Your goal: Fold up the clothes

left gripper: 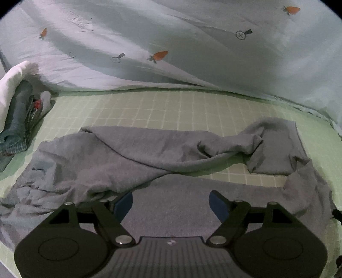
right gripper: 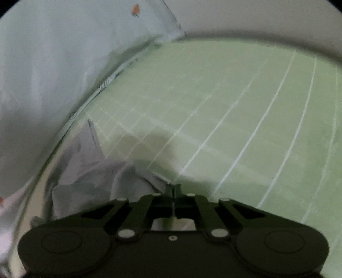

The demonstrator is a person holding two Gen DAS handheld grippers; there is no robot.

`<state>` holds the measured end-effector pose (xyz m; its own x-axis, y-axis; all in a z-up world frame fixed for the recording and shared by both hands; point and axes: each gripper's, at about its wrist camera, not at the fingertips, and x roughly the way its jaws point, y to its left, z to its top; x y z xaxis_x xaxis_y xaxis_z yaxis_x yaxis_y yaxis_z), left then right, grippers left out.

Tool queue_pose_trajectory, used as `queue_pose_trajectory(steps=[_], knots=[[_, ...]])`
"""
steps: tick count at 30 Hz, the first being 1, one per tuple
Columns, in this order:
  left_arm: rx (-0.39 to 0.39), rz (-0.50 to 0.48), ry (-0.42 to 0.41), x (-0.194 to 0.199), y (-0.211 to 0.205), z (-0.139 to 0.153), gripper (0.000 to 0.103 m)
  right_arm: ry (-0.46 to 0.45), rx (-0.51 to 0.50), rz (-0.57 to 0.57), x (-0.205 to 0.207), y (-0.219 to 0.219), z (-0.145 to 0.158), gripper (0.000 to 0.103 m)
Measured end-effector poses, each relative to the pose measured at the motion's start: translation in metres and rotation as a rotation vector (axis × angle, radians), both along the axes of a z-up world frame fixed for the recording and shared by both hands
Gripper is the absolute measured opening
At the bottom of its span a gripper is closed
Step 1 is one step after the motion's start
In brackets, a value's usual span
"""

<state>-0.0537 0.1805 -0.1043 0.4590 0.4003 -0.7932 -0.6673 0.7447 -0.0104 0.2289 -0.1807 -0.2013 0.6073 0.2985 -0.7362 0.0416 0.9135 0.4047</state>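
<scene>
Garment: grey shirt spread crumpled on green grid mat, near edge.
Left gripper: low over shirt's near part, pointing far, jaws wide apart, nothing held.
Right gripper: low at shirt's right edge, jaws closed, pinching shirt fabric.
Far: carrot-print sheet.
Far left: clothes pile.

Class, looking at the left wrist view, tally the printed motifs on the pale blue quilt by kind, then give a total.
Orange carrots: 3
Magnifying glasses: 2 clear; a faint ring near them is too unclear to count
Total: 5 motifs on the quilt
</scene>
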Motion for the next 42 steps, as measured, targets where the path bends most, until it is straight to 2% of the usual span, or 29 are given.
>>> queue_pose_trajectory(steps=[5,8,12,17,19,20,21,22,23,24,27,29,32,35,36,38,39,42], knots=[[-0.016,0.026,-0.014,-0.003,-0.006,0.001,0.08,-0.233,-0.156,-0.032,-0.02,-0.033,0.048,0.001],[-0.031,0.034,-0.015,-0.005,-0.013,0.0,0.08,-0.293,-0.254,-0.042,-0.031,-0.058,0.064,0.001],[-0.042,0.042,0.0,-0.01,-0.027,-0.004,0.08,-0.225,-0.365,-0.045,-0.041,-0.085,0.045,0.001],[-0.06,0.067,0.02,-0.019,-0.045,-0.009,0.08,-0.023,-0.403,0.011,-0.037,-0.108,0.015,0.003],[-0.065,0.077,0.031,-0.023,-0.052,-0.011,0.08,-0.014,-0.394,0.024,-0.035,-0.113,0.014,0.013],[-0.066,0.081,0.036,-0.025,-0.054,-0.012,0.08,-0.024,-0.386,0.032,-0.035,-0.114,0.015,0.031],[-0.063,0.083,0.038,-0.026,-0.057,-0.011,0.08,-0.048,-0.385,0.051,-0.031,-0.11,0.018,0.056],[-0.06,0.085,0.04,-0.027,-0.059,-0.01,0.08,-0.073,-0.383,0.07,-0.028,-0.106,0.021,0.064],[-0.057,0.088,0.042,-0.029,-0.06,-0.009,0.08,-0.097,-0.382,0.089,-0.024,-0.102,0.024,0.072],[-0.049,0.093,0.041,-0.029,-0.06,-0.007,0.08,-0.108,-0.369,0.127,-0.016,-0.094,0.024,0.074],[-0.024,0.11,0.038,-0.03,-0.06,0.001,0.083,-0.14,-0.331,0.239,0.01,-0.071,0.026,0.094],[-0.005,0.125,0.04,-0.028,-0.058,0.005,0.083,-0.14,-0.315,0.313,0.027,-0.048,0.018,0.096],[0.015,0.154,0.045,-0.023,-0.053,0.011,0.083,-0.111,-0.289,0.403,0.05,-0.019,0.003,0.094],[0.03,0.183,0.054,-0.016,-0.048,0.013,0.083,-0.083,-0.28,0.447,0.066,0.0,-0.01,0.074],[0.035,0.192,0.059,-0.013,-0.046,0.014,0.083,-0.116,-0.303,0.445,0.066,0.004,-0.009,0.037],[0.039,0.214,0.072,-0.009,-0.041,0.013,0.083,-0.124,-0.321,0.447,0.069,0.005,-0.01,0.01],[0.038,0.226,0.077,-0.009,-0.038,0.013,0.083,-0.129,-0.317,0.436,0.069,0.003,-0.01,0.005],[0.037,0.262,0.095,-0.006,-0.029,0.013,0.083,-0.141,-0.311,0.392,0.072,-0.006,-0.011,0.004]])
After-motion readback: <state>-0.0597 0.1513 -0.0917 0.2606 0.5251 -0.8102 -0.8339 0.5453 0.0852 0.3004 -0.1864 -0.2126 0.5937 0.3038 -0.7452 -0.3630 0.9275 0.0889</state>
